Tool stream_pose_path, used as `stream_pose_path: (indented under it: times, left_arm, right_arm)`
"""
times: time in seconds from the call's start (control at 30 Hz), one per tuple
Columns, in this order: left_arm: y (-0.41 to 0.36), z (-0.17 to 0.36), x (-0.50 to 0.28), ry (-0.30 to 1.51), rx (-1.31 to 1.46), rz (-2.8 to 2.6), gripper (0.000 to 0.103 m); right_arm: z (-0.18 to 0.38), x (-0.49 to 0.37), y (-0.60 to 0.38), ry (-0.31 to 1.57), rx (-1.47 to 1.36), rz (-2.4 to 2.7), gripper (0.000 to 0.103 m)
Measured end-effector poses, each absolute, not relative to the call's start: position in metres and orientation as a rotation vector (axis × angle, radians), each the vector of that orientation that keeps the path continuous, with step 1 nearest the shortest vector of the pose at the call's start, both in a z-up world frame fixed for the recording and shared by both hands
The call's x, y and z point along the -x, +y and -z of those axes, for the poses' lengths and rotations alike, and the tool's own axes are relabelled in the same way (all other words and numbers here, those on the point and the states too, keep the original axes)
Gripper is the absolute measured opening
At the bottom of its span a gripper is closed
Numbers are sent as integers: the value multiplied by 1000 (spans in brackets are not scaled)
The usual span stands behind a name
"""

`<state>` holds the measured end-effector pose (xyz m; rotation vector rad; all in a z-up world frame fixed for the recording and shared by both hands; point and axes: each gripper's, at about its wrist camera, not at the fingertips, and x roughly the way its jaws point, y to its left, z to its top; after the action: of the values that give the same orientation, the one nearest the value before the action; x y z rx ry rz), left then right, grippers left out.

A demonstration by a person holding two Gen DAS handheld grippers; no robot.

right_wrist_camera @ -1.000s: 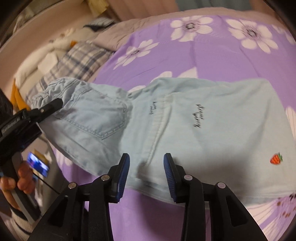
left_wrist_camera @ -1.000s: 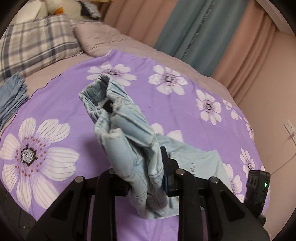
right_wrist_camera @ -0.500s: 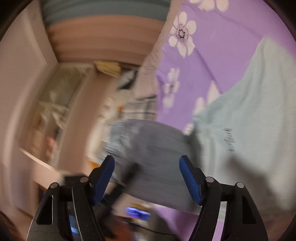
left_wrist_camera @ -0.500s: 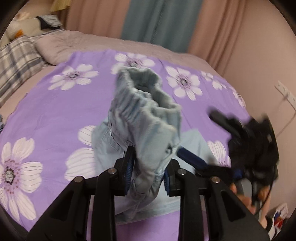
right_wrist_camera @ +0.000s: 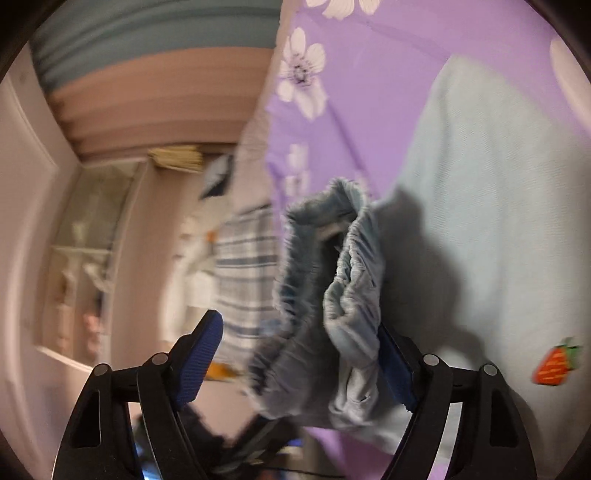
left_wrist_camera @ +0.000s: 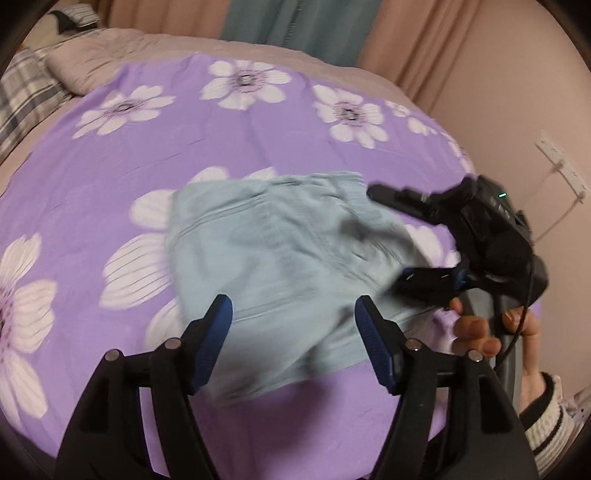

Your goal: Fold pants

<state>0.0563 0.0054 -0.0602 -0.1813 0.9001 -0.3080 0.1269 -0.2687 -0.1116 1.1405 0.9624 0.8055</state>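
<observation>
The light blue denim pants (left_wrist_camera: 280, 254) lie folded over on the purple flowered bedspread (left_wrist_camera: 122, 155). My left gripper (left_wrist_camera: 293, 325) is open and empty just above the near edge of the pants. My right gripper (left_wrist_camera: 388, 236) shows at the right of the left wrist view, held by a hand, with its jaws wide apart over the pants' right edge. In the right wrist view the right gripper (right_wrist_camera: 299, 354) is open, and the gathered elastic waistband (right_wrist_camera: 332, 280) stands between its fingers, resting against the right finger. A strawberry patch (right_wrist_camera: 556, 362) marks the flat part.
A plaid pillow (left_wrist_camera: 22, 99) and a pink pillow (left_wrist_camera: 99, 59) lie at the bed's head. Curtains (left_wrist_camera: 295, 26) hang behind the bed. A wall socket with a cable (left_wrist_camera: 557, 158) is at the right. The bed's near edge runs just below the pants.
My left gripper has let go of the waistband and opened; the pants dropped onto the bed, folded over. My right gripper has moved in around the waistband.
</observation>
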Motion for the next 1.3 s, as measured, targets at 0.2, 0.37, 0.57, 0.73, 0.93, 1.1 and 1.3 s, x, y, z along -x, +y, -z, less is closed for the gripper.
stream_pose_path:
  times: [0.2,0.37,0.57,0.73,0.93,1.1,1.3]
  left_arm:
    - [41,76,-50,952,292,213,69]
    - [57,80,-46,955,321,169,69]
    - [57,84,-45,963,339,167,69]
    - [49,86,-45,982,317,178,69]
    - [55,90,-47,995,307,170,69]
    - [56,94,-55,1004,327,176,69]
    - [49,83,-74,946,349,198,62]
  right_arm:
    - [96,-126,-246,996,-753,-637,34]
    - [75,-109,-248,913,-616,-583,28]
    - [68,-103,-299,844,-664,-508,28]
    - [100,-118,-314,938,-759,-449,28]
    - [112,-116,-325,966,-762,-422,38]
    - [87,-95,-342,884,-653,-321,60]
    - [46,-57,-327,703,-361,-236,61]
